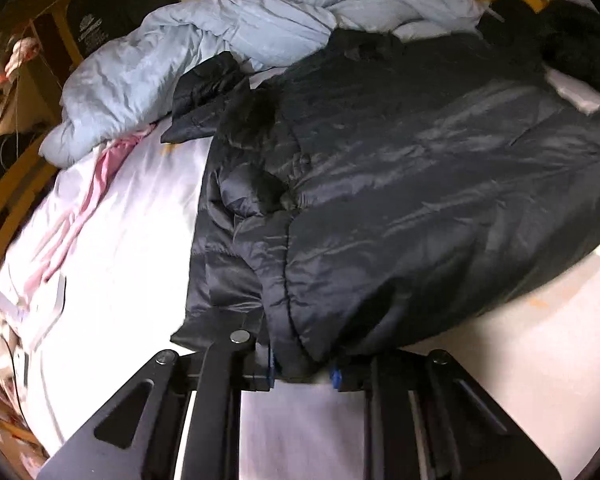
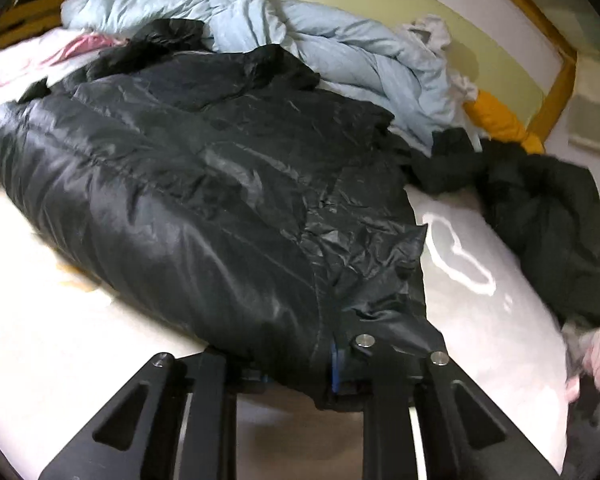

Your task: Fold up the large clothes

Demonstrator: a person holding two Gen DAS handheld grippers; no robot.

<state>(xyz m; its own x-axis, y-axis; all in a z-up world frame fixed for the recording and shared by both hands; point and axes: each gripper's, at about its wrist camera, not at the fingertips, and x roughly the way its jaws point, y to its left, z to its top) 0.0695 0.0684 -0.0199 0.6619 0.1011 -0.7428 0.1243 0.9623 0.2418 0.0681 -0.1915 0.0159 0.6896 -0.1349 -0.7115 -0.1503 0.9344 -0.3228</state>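
Observation:
A large black puffer jacket [image 1: 399, 160] lies spread on the white bed sheet [image 1: 120, 260], with its hem toward me. My left gripper [image 1: 303, 374] is at the near left corner of the hem, where a bunched fold of the fabric fills the gap between its blue-edged pads. In the right wrist view the same jacket [image 2: 200, 180] runs up and to the left. At the near right corner of its hem my right gripper [image 2: 298, 376] is closed on the fabric. Both grips sit low, just above the sheet [image 2: 479, 300].
A crumpled light blue duvet [image 1: 220, 32] [image 2: 339, 60] is heaped behind the jacket. A pink cloth [image 1: 84, 200] lies at the left. Another dark garment [image 2: 539, 208] and a yellow item [image 2: 495, 116] lie at the right. A wooden bed frame [image 1: 16, 184] borders the left side.

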